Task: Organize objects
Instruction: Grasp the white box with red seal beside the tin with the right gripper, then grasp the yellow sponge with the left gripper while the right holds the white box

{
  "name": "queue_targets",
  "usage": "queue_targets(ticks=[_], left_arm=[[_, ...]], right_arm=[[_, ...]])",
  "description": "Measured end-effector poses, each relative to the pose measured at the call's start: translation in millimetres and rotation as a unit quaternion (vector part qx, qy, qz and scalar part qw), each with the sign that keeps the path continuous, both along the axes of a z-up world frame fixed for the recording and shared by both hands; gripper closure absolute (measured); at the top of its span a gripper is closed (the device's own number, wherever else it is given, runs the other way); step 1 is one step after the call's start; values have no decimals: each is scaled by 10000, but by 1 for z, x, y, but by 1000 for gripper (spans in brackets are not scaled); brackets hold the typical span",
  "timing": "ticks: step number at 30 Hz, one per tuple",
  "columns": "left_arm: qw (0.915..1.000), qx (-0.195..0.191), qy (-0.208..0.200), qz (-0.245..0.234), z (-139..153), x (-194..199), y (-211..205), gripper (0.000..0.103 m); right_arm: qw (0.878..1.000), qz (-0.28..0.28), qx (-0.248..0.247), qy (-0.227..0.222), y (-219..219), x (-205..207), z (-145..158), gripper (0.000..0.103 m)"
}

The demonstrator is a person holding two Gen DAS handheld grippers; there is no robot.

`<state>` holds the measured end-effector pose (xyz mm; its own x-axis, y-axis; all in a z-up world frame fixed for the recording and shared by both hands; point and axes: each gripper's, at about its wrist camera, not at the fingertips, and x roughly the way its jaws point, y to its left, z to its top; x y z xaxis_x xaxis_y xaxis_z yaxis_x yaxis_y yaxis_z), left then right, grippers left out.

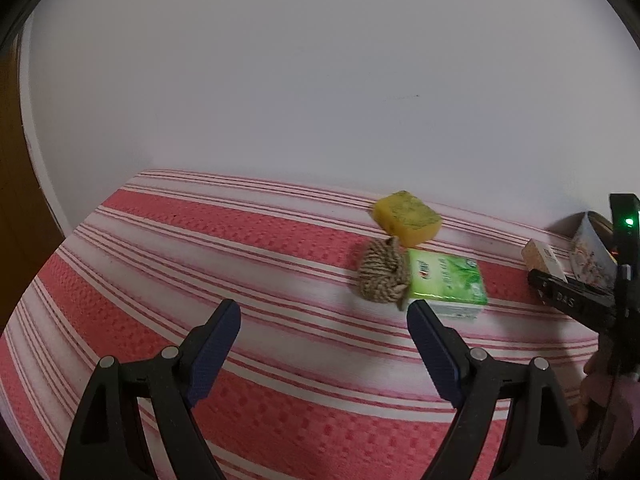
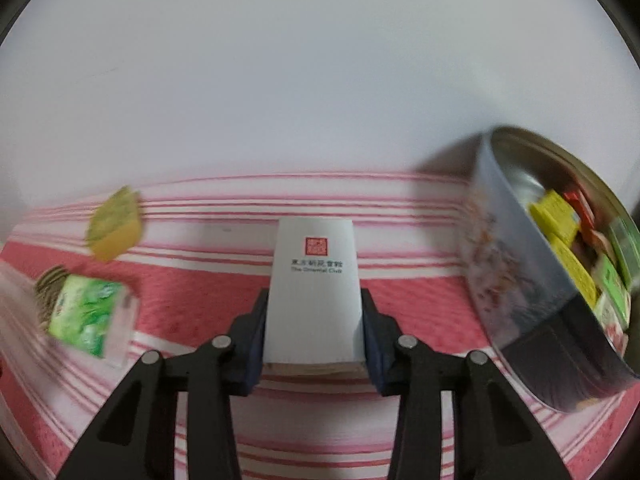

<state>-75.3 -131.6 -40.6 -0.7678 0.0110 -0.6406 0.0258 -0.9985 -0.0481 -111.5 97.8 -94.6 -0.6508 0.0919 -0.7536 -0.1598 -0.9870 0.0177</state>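
My right gripper [image 2: 314,336] is shut on a small white box [image 2: 312,280] with a red seal and dark print; both pads press on its sides. To its right, close by, a round tin [image 2: 520,280] is tilted towards me and holds several yellow, green and red packets. My left gripper [image 1: 323,310] stands open with nothing between its fingers, low over the striped cloth [image 1: 200,260]. Just beyond its right finger lie a ball of twine [image 1: 380,276], a green tissue pack [image 1: 448,284] and a yellow sponge [image 1: 408,218], all touching or nearly so.
A white wall [image 1: 320,80] rises right behind the cloth's far edge. At the right edge of the left wrist view are the white box [image 1: 546,258], the tin [image 1: 592,256] and a person's hand [image 1: 600,384]. Brown wood [image 1: 16,160] shows far left.
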Motion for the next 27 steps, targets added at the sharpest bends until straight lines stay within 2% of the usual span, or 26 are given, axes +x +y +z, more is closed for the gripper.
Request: queue_targets(ticks=[2,5,8,10,13,17,22,24,27], left_arm=[[10000,-1,2,-28,-2,-2,2,16],[9994,110,-42,-325,-6,-6,13,16],[9984,-22,12,-561,-4,-13,27,16],[9983,-105,60,-562,5,-26,32,16],[9988,-32,23,-489,18,-59,42,16],[9987,16,-361,-355,19,-109,67,16],[9952,-165,-969,-11,-4,-161,97,16],[9922,-190,-1228,44,-16,-176,104,16],[9853,-170,-1640,457,-34,-194,102,16]], right_arm=[[9998,138,-136,-6,-1,0,0,62],[9986,261,-464,40,-5,-3,-5,62],[9966,367,-736,57,0,0,-6,62],[9954,411,-864,80,4,2,-6,62],[9951,431,-875,176,8,5,-3,62],[9954,438,-789,318,14,7,3,62],[9958,372,-637,551,15,3,12,62],[9957,360,-526,676,17,4,17,62],[9951,293,-353,874,21,6,24,62]])
